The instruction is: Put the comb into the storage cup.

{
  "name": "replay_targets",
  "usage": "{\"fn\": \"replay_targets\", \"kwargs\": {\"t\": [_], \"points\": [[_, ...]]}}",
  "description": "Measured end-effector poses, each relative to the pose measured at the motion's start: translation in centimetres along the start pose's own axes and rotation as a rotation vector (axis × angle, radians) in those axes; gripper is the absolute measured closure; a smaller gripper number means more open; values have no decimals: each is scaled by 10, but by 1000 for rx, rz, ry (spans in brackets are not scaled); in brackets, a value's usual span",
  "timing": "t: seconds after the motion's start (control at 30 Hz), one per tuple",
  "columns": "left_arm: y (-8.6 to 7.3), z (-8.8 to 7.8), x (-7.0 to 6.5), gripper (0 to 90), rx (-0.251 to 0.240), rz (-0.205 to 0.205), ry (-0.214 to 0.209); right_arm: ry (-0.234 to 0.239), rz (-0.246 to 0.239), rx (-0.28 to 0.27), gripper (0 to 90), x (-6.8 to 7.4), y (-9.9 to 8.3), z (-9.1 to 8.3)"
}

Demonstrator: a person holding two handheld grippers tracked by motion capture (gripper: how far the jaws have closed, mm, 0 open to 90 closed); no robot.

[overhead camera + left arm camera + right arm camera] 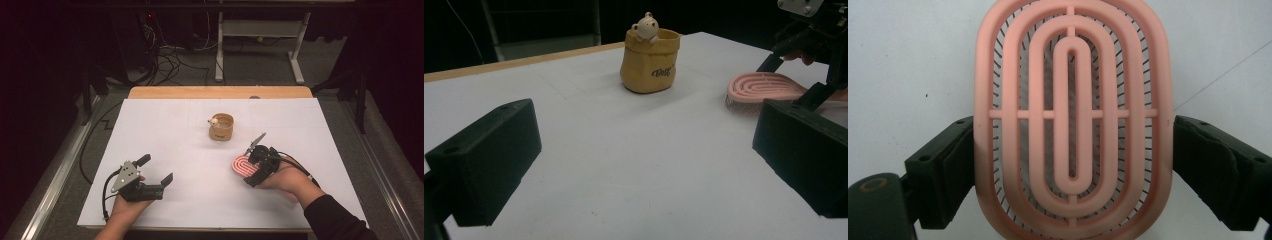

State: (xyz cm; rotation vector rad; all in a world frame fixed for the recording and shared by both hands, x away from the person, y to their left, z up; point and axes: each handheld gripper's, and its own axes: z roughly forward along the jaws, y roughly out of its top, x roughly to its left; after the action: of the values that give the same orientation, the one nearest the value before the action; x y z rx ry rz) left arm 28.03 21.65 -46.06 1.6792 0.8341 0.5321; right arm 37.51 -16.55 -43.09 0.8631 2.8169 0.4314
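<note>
A pink oval hairbrush (241,167) lies bristles down on the white sheet, right of the middle. My right gripper (248,166) reaches over it from the right. In the right gripper view the brush (1073,100) sits between the two black jaws, and both pads touch its rim, so my right gripper (1073,145) is shut on it. My left gripper (157,168) rests at the front left, jaws wide apart with nothing between them. The left gripper view looks across the sheet between its own jaws (644,165) to the brush (759,86) and the right gripper (814,50) above it.
A small yellow sack-shaped pot with a bear figure on its rim (221,127) (651,60) stands behind the brush, near the sheet's middle. The white sheet (165,130) covers the table, with a wooden edge (220,92) at the back. Cables and a desk frame (260,30) lie beyond.
</note>
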Motion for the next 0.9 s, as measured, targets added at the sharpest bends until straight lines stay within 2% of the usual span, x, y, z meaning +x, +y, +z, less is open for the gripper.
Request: {"fn": "replay_targets", "kwargs": {"t": [0.17,0.27,0.57,0.9], "points": [[0,0,0,0,2,1,0,4,-9,-7,114,1,0,1],[0,0,0,0,0,2,0,2,-1,7,125,1,1,2],[-1,1,0,0,6,8,-4,12,6,1,186,-1,1,1],[-1,1,-1,0,8,11,-4,8,11,2,191,0,1,1]]}}
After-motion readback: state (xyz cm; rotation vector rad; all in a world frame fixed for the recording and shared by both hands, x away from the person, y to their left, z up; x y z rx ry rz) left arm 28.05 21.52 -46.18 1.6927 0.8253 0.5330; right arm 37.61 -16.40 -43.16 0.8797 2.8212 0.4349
